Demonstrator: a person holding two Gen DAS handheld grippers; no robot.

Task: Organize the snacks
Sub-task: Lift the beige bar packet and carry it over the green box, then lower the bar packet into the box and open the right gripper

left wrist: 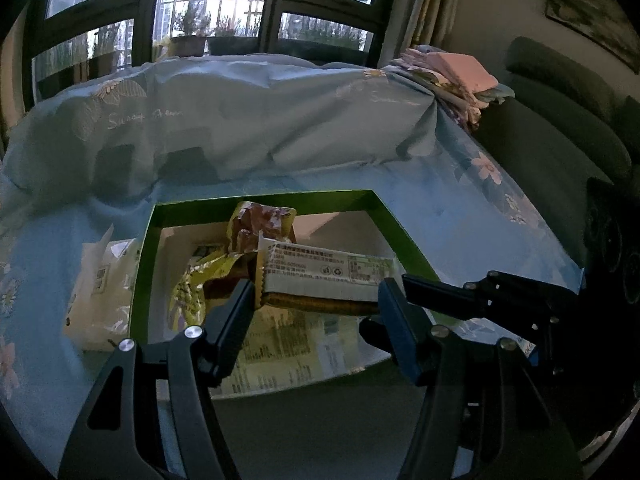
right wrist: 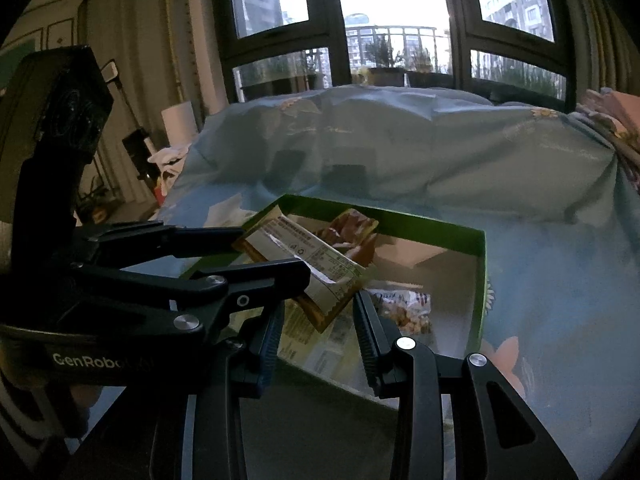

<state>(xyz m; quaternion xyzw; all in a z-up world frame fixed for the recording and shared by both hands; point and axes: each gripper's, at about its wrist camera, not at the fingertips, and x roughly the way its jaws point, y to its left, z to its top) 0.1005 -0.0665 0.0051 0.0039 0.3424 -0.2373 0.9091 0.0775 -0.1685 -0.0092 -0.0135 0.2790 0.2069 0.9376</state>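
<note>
Our left gripper [left wrist: 316, 300] squeezes a snack bar [left wrist: 324, 280] above the green box [left wrist: 140, 280], near its front edge. Our right gripper [right wrist: 320, 320] has loose fingers under the bar's end. Only the left view shows a white packet [left wrist: 100, 280] outside the box's left edge.

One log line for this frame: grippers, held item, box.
left gripper: shut on snack bar | right gripper: open, empty | snack bar: above green box | box: packets inside

Dark-framed window [left wrist: 208, 12], pale daylight; grey sofa [left wrist: 560, 120], curtain [left wrist: 432, 4]
</note>
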